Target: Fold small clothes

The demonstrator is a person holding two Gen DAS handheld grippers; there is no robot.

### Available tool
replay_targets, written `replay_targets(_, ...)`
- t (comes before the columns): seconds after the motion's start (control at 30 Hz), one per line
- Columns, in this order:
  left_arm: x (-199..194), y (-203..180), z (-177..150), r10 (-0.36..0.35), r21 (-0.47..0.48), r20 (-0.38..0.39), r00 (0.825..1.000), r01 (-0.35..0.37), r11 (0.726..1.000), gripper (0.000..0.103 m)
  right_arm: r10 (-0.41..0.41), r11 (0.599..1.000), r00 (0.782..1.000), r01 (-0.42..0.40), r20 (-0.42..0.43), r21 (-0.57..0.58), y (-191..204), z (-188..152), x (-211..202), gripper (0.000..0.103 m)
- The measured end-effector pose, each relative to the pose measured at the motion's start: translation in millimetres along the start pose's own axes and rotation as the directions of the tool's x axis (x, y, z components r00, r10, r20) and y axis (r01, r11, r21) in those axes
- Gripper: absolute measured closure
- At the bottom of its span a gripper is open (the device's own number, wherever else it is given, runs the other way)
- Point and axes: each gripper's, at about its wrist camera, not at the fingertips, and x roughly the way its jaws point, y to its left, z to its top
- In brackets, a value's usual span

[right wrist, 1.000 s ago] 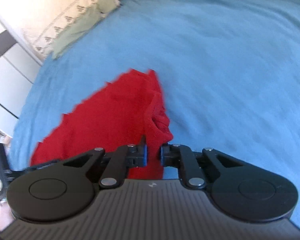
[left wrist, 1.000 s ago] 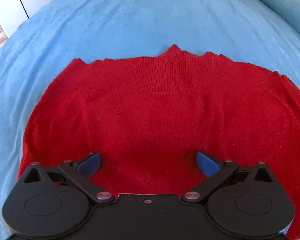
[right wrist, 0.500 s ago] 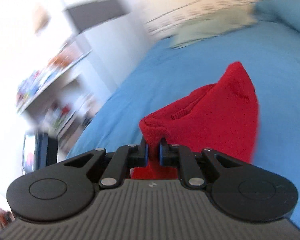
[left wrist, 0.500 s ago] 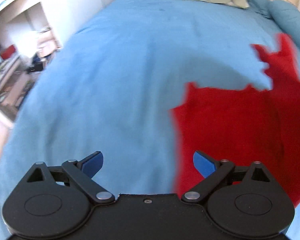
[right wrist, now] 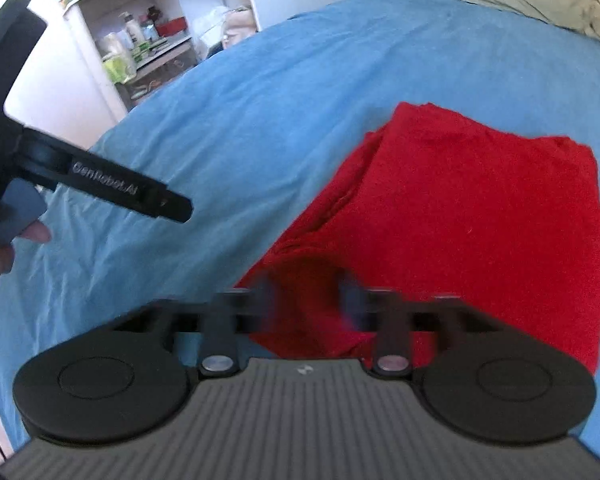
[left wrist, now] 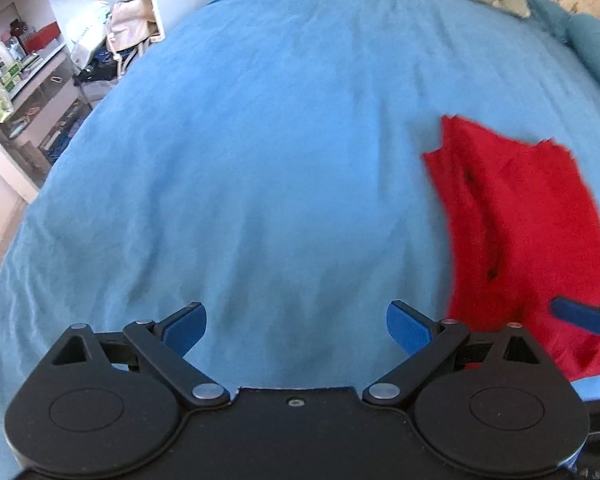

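Observation:
A red knit garment [right wrist: 460, 208] lies folded over on the blue bedspread [right wrist: 260, 92]. In the left wrist view it [left wrist: 520, 216] lies to the right. My left gripper [left wrist: 296, 326] is open and empty over bare bedspread, left of the garment. My right gripper [right wrist: 308, 296] is blurred by motion, its fingers parted over the garment's near edge with nothing between them. One blue right fingertip [left wrist: 576, 314] shows over the garment's near corner in the left wrist view. The left gripper's body [right wrist: 100, 184] shows at the left of the right wrist view.
Shelves with bottles and clutter [right wrist: 140, 52] stand beyond the bed's left side. A grey-green pillow [right wrist: 540, 0] and a blue pillow [left wrist: 596, 52] lie at the head of the bed. The bed's left edge [left wrist: 32, 208] drops to the floor.
My right gripper carried the garment's edge over, laid it down folded, and opened. My left gripper swung left off the garment and stayed open.

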Motion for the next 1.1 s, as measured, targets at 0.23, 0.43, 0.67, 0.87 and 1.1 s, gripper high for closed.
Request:
replay_targets(0.23, -25.5, -31.5, 9.7, -0.185, -0.033, 0.03, 0.982, 0.186, 0.982, 0.004, -0.155, 0.988, 0.986, 0.154, 0.06, 0.015, -25.4, -8.0, -62.7, 0.01)
replay_targets(0.43, -9.3, -76.3, 3.8, -0.195, 0.025, 0.009, 0.981, 0.194, 0.981, 0.004, -0.292, 0.942, 0.956, 0.291, -0.02, 0.17, -80.8, -30.8, -79.3, 0.01)
replay_targets(0.67, 19.2, -68.2, -29.3, -0.071, 0.089, -0.091, 0.993, 0.08, 0.993, 0.004, -0.322, 0.923, 0.936, 0.344, -0.145, 0.17, -110.5, -66.9, -64.1, 0.01)
replay_targets(0.87, 29.8, -59.9, -47.2, -0.051, 0.104, -0.121, 0.991, 0.064, 0.993, 0.002, -0.307, 0.912, 0.935, 0.342, -0.179, 0.225, -125.3, -88.2, -69.1, 0.006)
replay_targets(1.1, -5.9, -69.5, -27.2, -0.085, 0.131, -0.031, 0.996, 0.088, 0.987, 0.004, -0.31, 0.919, 0.935, 0.342, -0.174, 0.197, -126.2, -77.5, -81.5, 0.006)
